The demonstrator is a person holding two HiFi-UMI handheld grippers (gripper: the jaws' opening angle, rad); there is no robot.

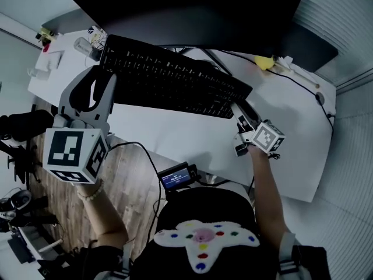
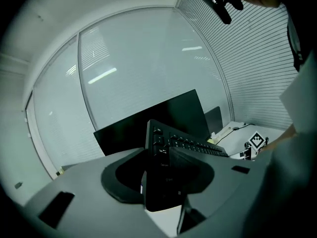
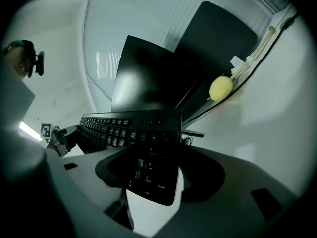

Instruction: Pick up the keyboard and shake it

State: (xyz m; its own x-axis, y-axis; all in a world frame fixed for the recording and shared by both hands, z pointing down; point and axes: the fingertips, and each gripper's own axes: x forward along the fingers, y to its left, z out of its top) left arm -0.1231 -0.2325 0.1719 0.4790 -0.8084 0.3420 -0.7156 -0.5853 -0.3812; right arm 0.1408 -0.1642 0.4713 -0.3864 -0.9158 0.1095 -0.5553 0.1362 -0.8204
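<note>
Black keyboard (image 1: 175,77) is held up off the white bench (image 1: 291,139), just in front of the dark monitor (image 1: 192,10). The left gripper (image 1: 96,86) has its fingers clamped on the keyboard's left end. The right gripper (image 1: 243,124) has its fingers clamped on the number-pad end. A yellow ball (image 1: 264,62) lies on the bench beyond that end, near a thin cable (image 1: 303,86).

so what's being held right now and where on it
The keyboard: the left gripper clamps its left end, the right gripper its number-pad end.
</note>
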